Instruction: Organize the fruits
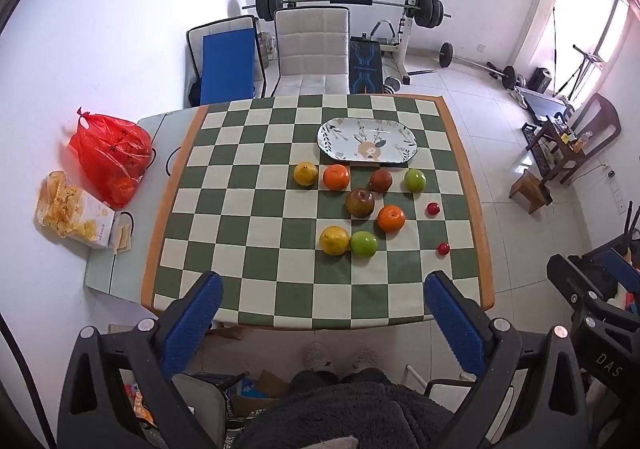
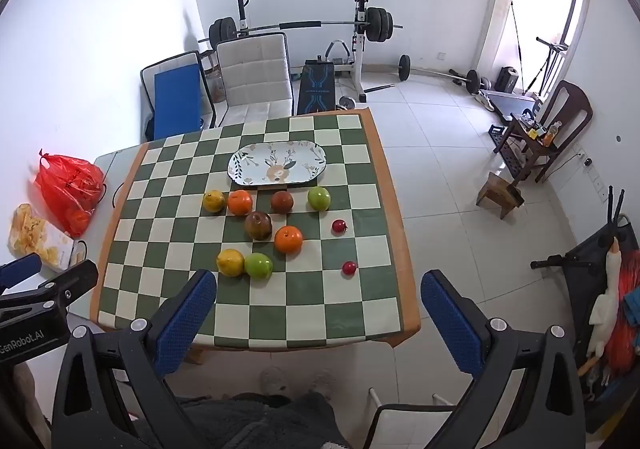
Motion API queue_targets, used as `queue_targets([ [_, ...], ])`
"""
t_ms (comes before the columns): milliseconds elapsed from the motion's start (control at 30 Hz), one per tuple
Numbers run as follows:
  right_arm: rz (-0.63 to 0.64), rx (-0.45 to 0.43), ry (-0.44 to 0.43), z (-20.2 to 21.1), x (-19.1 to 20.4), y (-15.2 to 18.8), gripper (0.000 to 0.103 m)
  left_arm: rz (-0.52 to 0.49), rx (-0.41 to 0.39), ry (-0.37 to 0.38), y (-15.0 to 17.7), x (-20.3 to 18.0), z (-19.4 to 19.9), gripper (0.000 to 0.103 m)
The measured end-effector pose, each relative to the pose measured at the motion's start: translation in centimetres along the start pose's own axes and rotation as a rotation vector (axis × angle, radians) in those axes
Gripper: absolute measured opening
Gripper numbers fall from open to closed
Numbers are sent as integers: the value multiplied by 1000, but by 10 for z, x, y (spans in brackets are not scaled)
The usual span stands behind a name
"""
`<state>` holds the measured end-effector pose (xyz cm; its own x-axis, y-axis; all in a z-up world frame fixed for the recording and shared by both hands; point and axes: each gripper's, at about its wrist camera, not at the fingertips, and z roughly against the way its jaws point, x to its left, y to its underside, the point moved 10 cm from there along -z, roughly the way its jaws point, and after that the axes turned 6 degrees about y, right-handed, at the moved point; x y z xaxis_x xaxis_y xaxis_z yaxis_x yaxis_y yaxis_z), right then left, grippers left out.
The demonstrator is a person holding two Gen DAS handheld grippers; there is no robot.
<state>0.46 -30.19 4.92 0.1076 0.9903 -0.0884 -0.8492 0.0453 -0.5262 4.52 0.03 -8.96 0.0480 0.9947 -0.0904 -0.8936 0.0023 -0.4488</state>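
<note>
Both grippers' blue fingers (image 1: 192, 323) spread wide, empty; red bag's (image 1: 108, 153) contents unclear.

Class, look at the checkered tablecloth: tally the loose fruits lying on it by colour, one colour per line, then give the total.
Yellow: 2, far one and near one
Orange: 2, far one and near one
Dark brown-red: 2, far one and near one
Green: 2, far one and near one
Small red: 2, far one and near one
Total: 10
</note>
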Motion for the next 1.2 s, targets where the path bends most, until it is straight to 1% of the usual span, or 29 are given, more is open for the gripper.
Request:
queue_targets([
  [400, 10, -1, 12, 2, 2, 0, 103, 1, -8, 1, -1, 0, 0, 103],
  [1200, 4, -8, -1, 6, -1, -3, 103, 0, -18, 2, -1, 0, 0, 103],
])
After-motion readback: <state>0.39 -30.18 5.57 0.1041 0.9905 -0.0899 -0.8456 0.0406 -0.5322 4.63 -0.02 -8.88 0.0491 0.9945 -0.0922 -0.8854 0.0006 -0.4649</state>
